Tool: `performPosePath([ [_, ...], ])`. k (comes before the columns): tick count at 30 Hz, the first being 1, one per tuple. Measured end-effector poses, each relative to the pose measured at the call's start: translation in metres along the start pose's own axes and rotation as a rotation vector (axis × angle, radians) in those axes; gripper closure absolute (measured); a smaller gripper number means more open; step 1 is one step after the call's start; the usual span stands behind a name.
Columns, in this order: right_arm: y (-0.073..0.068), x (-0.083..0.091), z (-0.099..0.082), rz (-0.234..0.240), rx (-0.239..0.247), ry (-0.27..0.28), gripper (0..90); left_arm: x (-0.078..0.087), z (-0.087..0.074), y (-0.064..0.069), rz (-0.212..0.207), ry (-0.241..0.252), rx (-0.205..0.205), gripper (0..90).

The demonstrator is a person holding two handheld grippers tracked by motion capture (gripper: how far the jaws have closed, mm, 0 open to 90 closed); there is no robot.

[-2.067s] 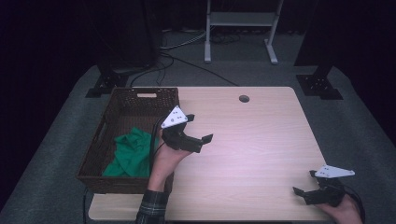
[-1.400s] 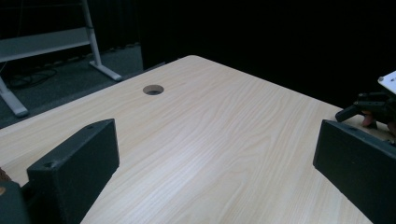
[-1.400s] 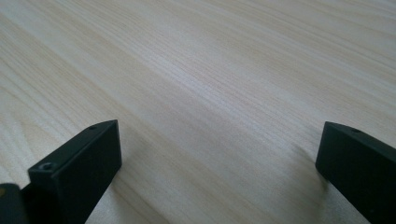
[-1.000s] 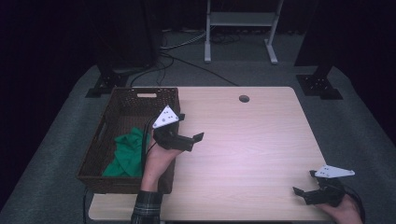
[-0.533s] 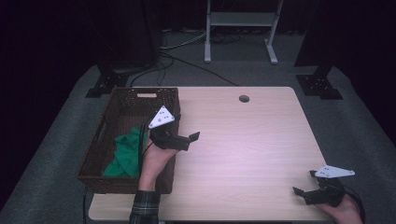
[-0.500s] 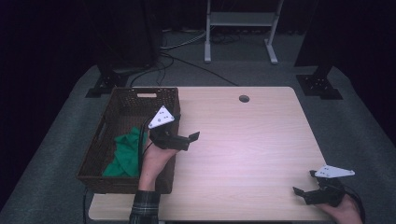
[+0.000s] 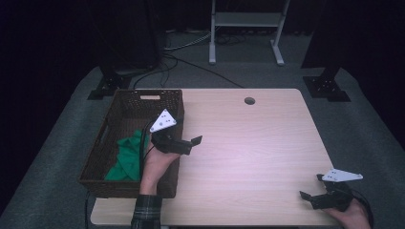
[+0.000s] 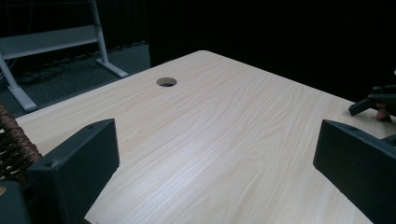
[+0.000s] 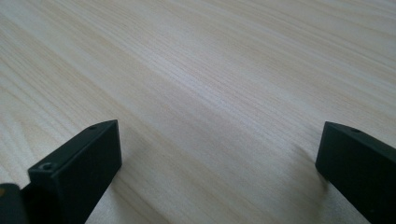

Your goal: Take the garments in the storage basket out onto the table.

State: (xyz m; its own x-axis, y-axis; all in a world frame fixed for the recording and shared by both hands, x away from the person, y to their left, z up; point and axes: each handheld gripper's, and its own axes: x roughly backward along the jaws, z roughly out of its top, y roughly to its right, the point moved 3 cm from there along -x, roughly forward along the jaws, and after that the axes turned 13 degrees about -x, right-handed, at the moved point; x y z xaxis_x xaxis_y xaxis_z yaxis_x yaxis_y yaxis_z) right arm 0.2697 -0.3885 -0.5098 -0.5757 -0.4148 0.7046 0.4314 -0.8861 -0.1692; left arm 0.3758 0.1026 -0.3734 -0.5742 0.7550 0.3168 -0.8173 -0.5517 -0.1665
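Note:
A dark brown wicker basket [image 7: 130, 187] stands on the left part of the wooden table [image 7: 248, 143], and a crumpled green cloth [image 7: 125, 161] lies inside it. My left gripper [image 7: 190, 145] hovers just past the basket's right rim, pointing right over the table, open and holding nothing. In the left gripper view its jaws [image 8: 217, 154] stand wide apart over bare wood, with the basket's edge [image 8: 11, 149] at the left. My right gripper [image 7: 314, 199] rests low at the table's near right corner, open, nothing between its jaws [image 9: 219, 149].
A round cable hole [image 7: 249, 100] sits near the table's far edge. The right gripper [image 8: 373, 102] shows far off in the left gripper view. Stand feet [image 7: 329, 88] and a white frame [image 7: 243, 19] are on the carpet behind the table.
My left gripper has drifted a little to the left, toward the basket's right rim, staying open. The right gripper has not moved.

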Motion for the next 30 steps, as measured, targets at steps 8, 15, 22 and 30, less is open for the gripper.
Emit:
performPosePath([
  [8,0.0,0.0,0.0,0.0,-0.002,0.0,0.0,0.005,-0.003,-0.004,0.013,0.002,0.011,0.0],
  [15,0.0,0.0,0.0,0.0,-0.001,0.0,0.0,0.007,-0.004,-0.006,0.018,0.002,0.017,0.0],
  [22,0.0,0.0,0.0,0.0,0.0,-0.001,0.0,0.01,-0.006,-0.009,0.022,0.001,0.018,0.0],
  [30,0.0,0.0,0.0,0.0,-0.001,-0.001,0.0,0.015,-0.007,-0.012,0.035,0.008,0.025,0.0],
])
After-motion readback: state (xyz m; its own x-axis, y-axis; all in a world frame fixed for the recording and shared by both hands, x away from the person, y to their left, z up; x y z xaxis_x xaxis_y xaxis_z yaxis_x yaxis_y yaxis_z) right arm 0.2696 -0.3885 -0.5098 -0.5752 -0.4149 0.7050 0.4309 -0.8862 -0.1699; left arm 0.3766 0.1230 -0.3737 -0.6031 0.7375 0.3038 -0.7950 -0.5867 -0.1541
